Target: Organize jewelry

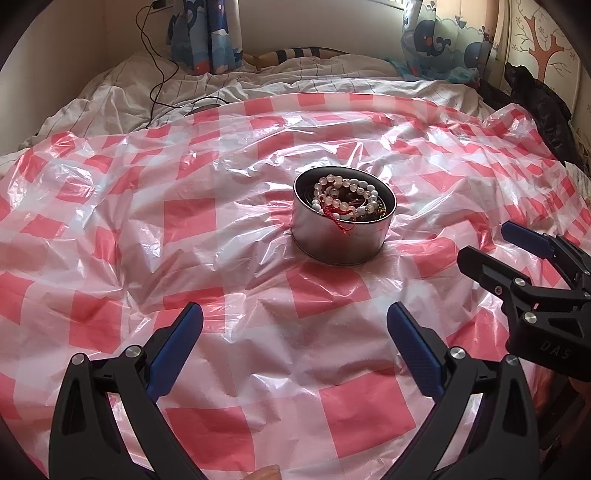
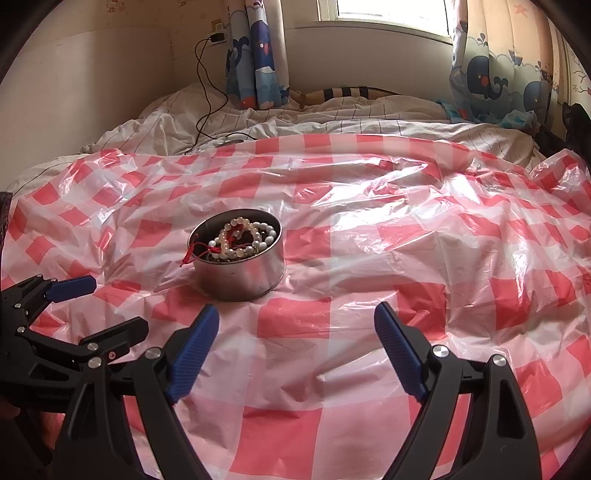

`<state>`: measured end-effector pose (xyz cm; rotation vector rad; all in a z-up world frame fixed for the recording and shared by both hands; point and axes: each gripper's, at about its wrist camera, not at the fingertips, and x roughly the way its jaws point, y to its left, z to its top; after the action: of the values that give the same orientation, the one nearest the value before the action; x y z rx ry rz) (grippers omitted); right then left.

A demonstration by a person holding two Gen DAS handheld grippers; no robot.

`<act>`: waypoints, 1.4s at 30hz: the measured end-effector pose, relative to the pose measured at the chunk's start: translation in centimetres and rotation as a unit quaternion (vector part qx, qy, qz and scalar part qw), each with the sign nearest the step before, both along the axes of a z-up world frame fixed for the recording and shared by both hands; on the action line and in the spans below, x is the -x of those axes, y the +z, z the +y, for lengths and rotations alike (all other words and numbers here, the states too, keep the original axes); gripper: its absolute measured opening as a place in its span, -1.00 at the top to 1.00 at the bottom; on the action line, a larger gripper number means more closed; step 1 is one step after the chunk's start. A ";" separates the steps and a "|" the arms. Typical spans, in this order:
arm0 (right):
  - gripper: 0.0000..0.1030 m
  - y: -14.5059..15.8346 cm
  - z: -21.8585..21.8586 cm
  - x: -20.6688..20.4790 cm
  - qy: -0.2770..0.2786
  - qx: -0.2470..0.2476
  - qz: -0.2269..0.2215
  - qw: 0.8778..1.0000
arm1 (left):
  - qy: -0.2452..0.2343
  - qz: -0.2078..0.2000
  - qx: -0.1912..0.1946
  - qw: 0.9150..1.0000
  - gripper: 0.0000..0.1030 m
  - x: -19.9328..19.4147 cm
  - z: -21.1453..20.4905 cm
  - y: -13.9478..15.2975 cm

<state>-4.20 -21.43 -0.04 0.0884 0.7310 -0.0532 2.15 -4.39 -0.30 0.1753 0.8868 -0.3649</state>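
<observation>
A round metal tin [image 1: 332,240] [image 2: 243,273] stands on the red-and-white checked plastic sheet [image 1: 184,221] [image 2: 406,240]. White bead bracelets [image 1: 343,195] [image 2: 243,240] fill it, and a red cord [image 1: 338,223] [image 2: 192,254] hangs over its rim. My left gripper [image 1: 295,321] is open with nothing between its blue pads, and the tin lies ahead of it. My right gripper [image 2: 295,321] is open and empty too, with the tin ahead to its left. Each gripper shows in the other's view, the right gripper [image 1: 491,243] at the right edge and the left gripper [image 2: 107,306] at the lower left.
The sheet covers a bed with a rumpled striped white duvet [image 1: 258,81] [image 2: 332,114] behind it. A black charger cable [image 1: 159,74] [image 2: 203,92] runs from the wall onto the duvet. Whale-print curtains [image 1: 207,33] [image 2: 491,77] hang at the back. A dark object [image 1: 532,96] lies at the right.
</observation>
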 end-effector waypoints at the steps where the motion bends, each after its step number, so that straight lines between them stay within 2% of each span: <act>1: -0.61 0.0 0.1 0.0 0.000 0.001 0.000 1.000 | 0.002 0.000 -0.001 1.000 -0.86 0.0 0.0 0.0; 42: -0.65 -0.1 0.0 0.0 0.000 0.000 0.000 1.000 | 0.007 0.002 -0.003 1.000 -0.86 -0.2 0.2 -0.3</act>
<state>-4.20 -21.45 -0.11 0.0889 0.7307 -0.0528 2.34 -4.19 -0.64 0.1744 0.8934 -0.3492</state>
